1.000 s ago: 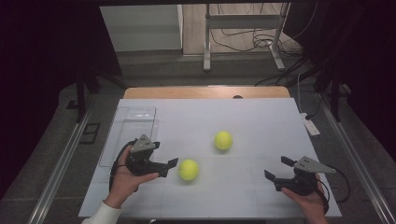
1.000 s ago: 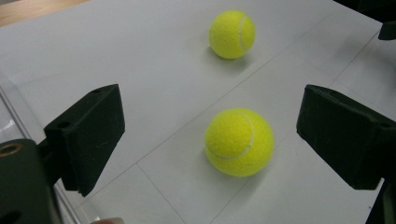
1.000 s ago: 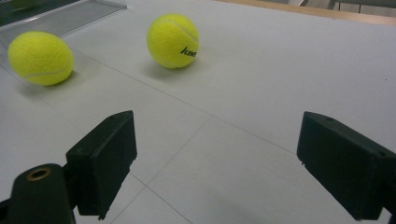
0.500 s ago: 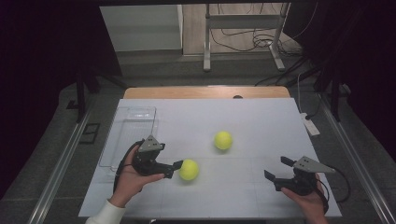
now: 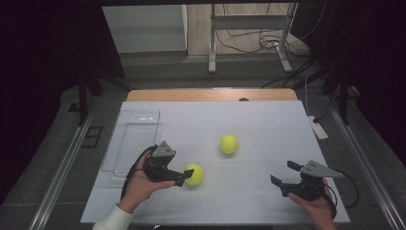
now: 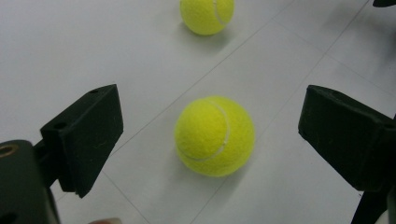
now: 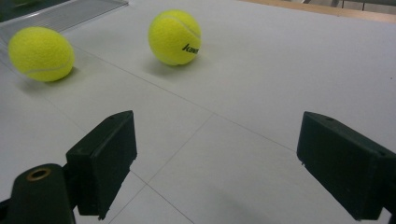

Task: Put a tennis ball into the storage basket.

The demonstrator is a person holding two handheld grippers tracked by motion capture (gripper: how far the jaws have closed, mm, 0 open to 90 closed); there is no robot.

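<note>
Two yellow tennis balls lie on the white table (image 5: 258, 120). The near ball (image 5: 194, 174) (image 6: 215, 135) rests on the table between the tips of my left gripper (image 5: 184, 175) (image 6: 211, 109), whose jaws stand open on either side without touching it. The far ball (image 5: 229, 143) (image 6: 207, 14) lies free beyond it, near the table's middle. My right gripper (image 5: 283, 172) (image 7: 217, 140) is open and empty at the front right. In its view both balls lie well ahead, the near ball (image 7: 41, 53) at left and the far ball (image 7: 175, 37) with black lettering.
A clear plastic tray (image 5: 131, 139) (image 7: 70, 14) sits at the table's left, just behind my left hand. A white power strip (image 5: 318, 128) hangs off the right edge. Bare tabletop lies between the two grippers.
My left gripper has slid right towards the near ball until its open jaws flank it. The right gripper and both balls have stayed in place.
</note>
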